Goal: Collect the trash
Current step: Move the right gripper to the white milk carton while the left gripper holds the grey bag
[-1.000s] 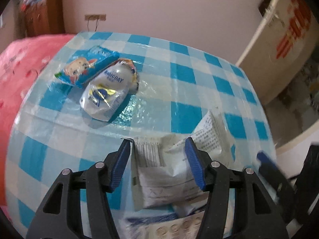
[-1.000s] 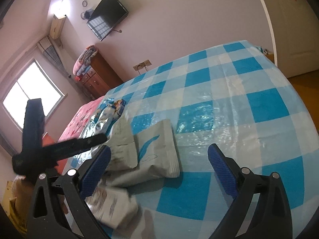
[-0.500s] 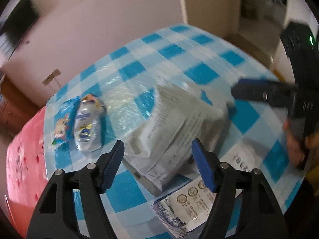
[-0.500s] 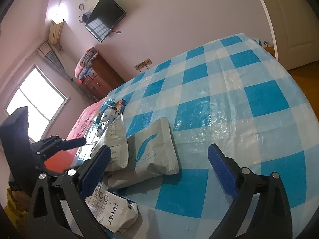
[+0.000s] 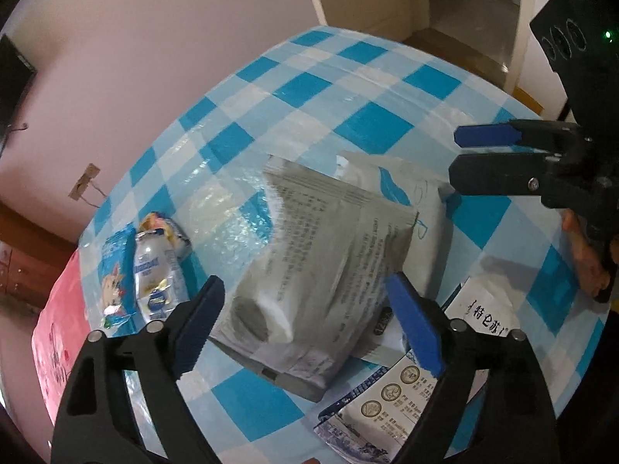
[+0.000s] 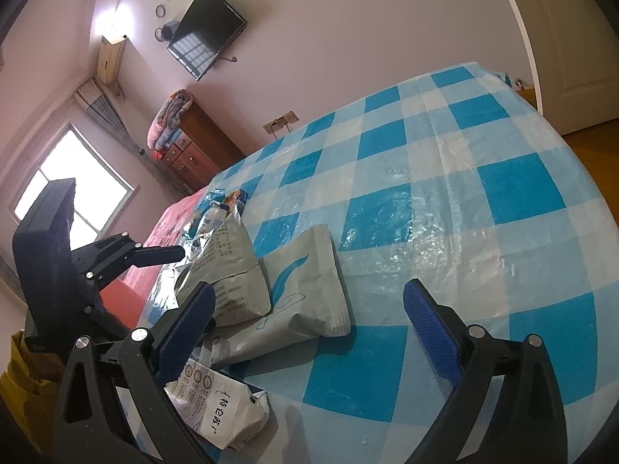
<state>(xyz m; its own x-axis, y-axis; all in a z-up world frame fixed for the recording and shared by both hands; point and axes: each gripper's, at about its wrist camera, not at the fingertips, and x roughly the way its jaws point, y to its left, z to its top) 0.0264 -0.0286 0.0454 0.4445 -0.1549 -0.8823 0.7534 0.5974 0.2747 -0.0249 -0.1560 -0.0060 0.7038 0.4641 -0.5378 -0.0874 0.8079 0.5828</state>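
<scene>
On the blue-checked tablecloth [image 5: 371, 123] a grey printed bag [image 5: 325, 255] lies partly on a grey bag with a blue swoosh [image 5: 398, 189]. My left gripper [image 5: 301, 294] points down over the printed bag; its jaws are opening and the pads stand clear of the bag's sides. A white bag with black characters [image 5: 483, 317] lies at the near right. A silver pouch [image 5: 154, 274] and a blue wrapper [image 5: 112, 270] lie at the left. My right gripper [image 6: 309, 294] is open just short of the swoosh bag [image 6: 305, 290], holding nothing.
A pink bed cover [image 5: 58, 328] borders the table's left edge. Behind it stand a wooden dresser [image 6: 193, 147] and a wall TV [image 6: 207, 31]. A door [image 6: 572, 58] is at the far right. Something yellow [image 6: 23, 379] sits low at the left. A person's hand [image 5: 588, 263] holds the right gripper.
My left gripper has opened and let go of the grey printed bag, rolling as it drew back. The bag now rests on the swoosh bag. The right gripper has stayed put.
</scene>
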